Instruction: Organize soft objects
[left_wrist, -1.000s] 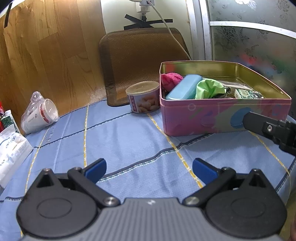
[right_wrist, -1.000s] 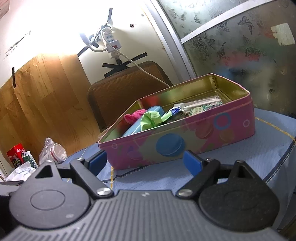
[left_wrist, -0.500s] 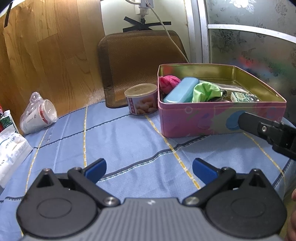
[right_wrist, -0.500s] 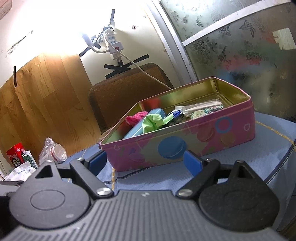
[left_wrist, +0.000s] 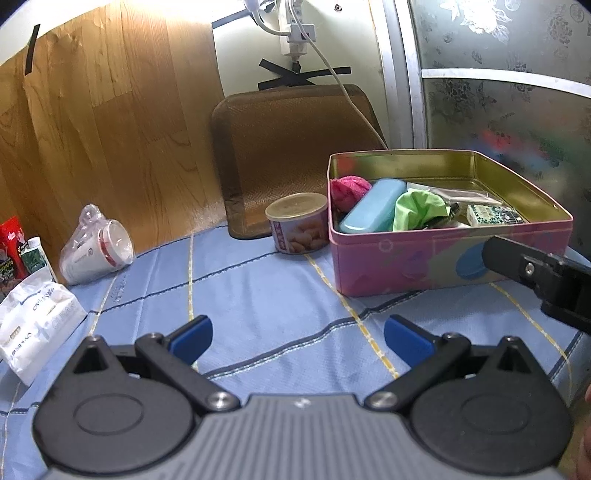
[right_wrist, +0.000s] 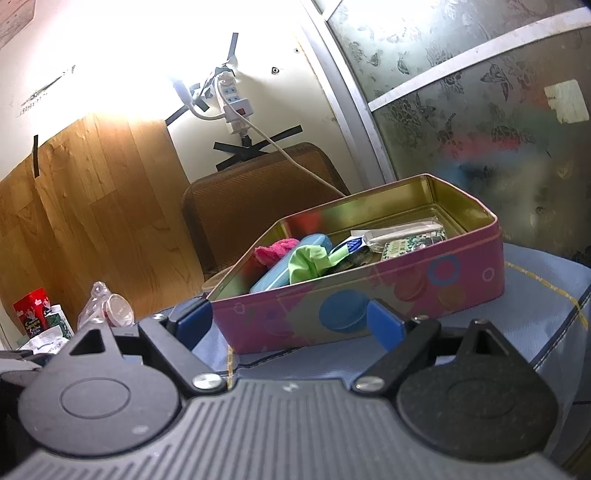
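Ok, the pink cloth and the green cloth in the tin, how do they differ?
The pink cloth looks fuzzy and balled up; the green cloth looks smooth and loosely crumpled. The pink cloth sits in the tin's far left corner, left of the blue case; the green cloth lies nearer the middle, right of that case. Both are soft, both are inside the tin, and neither hand-held gripper touches them.

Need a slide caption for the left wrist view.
Open left gripper over blue tablecloth, facing pink tin holding soft items; right gripper alongside.
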